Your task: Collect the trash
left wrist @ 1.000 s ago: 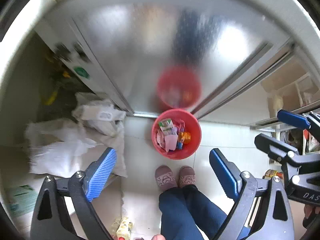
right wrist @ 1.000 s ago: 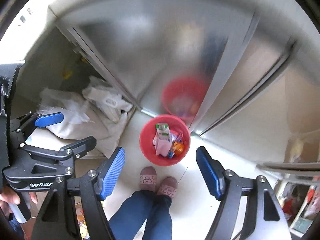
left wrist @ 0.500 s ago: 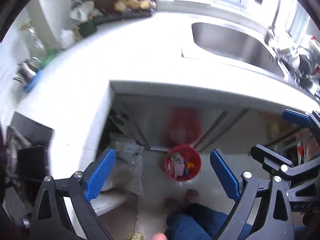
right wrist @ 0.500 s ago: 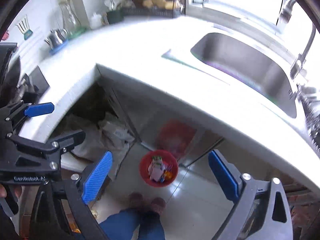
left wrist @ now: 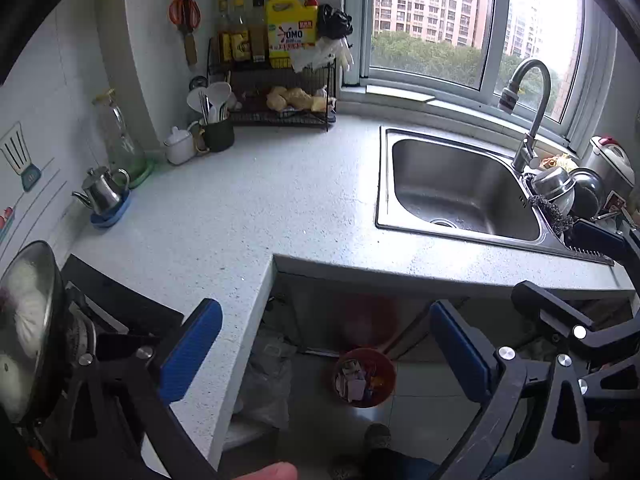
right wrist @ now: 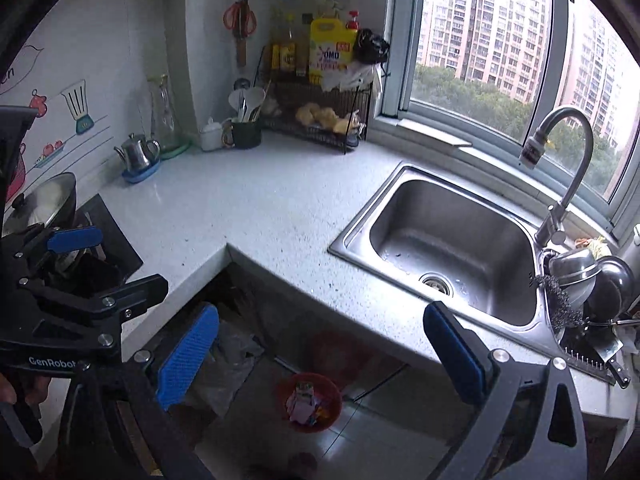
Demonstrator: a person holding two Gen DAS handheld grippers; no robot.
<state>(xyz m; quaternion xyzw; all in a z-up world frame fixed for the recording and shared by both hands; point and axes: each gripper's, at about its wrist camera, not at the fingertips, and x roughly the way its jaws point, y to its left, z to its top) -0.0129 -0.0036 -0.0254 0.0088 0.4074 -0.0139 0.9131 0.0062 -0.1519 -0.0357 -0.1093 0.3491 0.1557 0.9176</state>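
Note:
A red bin (left wrist: 393,376) stands on the floor under the counter, and its rim (right wrist: 338,404) also shows in the right wrist view. Cartons and wrappers (left wrist: 352,380) fill it, among them a pink carton (right wrist: 301,400). My left gripper (left wrist: 325,346) hangs high above the bin, its jaws opening with nothing between them. My right gripper (right wrist: 321,354) is beside it at about the same height, its jaws likewise opening and empty. Each gripper also shows at the edge of the other's view.
A speckled white L-shaped countertop (left wrist: 256,208) wraps the corner, with a steel sink (left wrist: 460,184) and a tap (right wrist: 560,184). A wire rack (left wrist: 280,92), a small kettle (left wrist: 102,192), a lidded pan (right wrist: 44,200) and steel bowls (right wrist: 588,272) stand on it. Plastic bags (left wrist: 268,384) lie beside the bin.
Both grippers have risen from just above the bin to above counter height. The bin now looks small and far below. Both pairs of jaws have spread a little wider.

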